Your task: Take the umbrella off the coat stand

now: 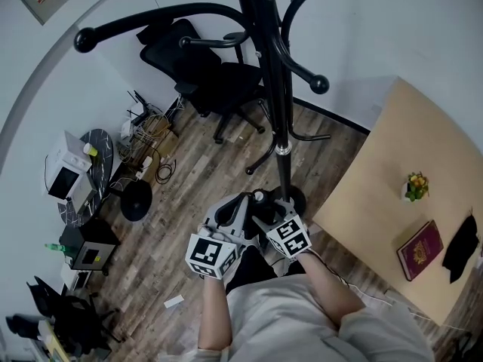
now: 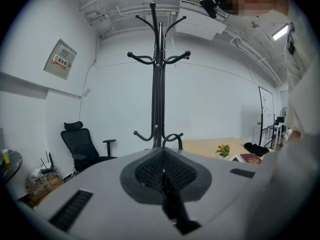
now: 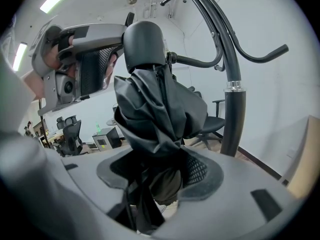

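Dead ahead I see the coat stand (image 1: 281, 119) blocking the way, with low hooks (image 1: 313, 136) curling out beside its pole and long arms (image 1: 151, 19) spreading higher up. The bench (image 1: 377, 202) closes the right side. Left, the floor (image 1: 192, 194) lies open as far as the office chair (image 1: 200, 70).

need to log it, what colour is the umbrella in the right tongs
The umbrella is black, clearest in the right gripper view.

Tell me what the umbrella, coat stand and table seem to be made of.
The umbrella: black fabric, probably synthetic; soft creased folds, faint sheen.
The coat stand: likely painted metal tube; thin curved arms, glossy black highlights.
The table: wood or laminate, can't tell which; flat, matte, pale tan top.
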Available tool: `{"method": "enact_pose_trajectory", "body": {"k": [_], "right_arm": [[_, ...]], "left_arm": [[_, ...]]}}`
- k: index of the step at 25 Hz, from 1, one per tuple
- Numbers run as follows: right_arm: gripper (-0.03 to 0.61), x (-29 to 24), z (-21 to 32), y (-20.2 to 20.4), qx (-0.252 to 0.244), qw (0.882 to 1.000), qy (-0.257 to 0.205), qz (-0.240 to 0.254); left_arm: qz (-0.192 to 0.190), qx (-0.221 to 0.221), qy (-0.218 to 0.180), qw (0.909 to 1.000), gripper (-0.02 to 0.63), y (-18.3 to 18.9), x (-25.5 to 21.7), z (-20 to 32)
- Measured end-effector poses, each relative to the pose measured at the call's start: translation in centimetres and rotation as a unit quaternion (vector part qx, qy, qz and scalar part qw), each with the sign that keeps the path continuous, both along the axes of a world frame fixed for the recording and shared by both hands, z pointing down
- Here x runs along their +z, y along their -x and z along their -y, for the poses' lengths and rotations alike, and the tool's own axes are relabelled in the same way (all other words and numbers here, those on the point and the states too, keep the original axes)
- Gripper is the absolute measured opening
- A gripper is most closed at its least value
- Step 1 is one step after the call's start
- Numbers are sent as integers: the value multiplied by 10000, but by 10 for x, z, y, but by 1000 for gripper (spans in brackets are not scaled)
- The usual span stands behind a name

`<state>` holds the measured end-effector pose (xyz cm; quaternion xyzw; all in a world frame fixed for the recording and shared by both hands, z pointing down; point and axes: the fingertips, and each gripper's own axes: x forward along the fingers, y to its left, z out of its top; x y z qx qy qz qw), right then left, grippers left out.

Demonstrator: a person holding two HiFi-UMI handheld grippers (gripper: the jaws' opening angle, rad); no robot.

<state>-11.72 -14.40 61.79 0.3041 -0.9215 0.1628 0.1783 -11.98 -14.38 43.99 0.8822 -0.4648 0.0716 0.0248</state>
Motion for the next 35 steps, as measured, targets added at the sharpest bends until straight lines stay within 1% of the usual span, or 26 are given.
{"method": "enact_pose_trajectory", "body": {"k": [7,13,22,35], "right_arm": [[253,-2,2,3,-27,10000,-16,12],[252,-3,3,1,-44,10000,-22,-1],[252,-4,9,-6,53,10000,-21,-16],[252,-5,9,-9,60,10000,-38,-9]], "left_arm": [[4,-1,23,10000,20,1,1,3],[-23,85,11,10000,21,-7,0,8],[-20,134,23,9999,20,-11,1,12],[-63,173,104,9998,20,-15,7,12]]}}
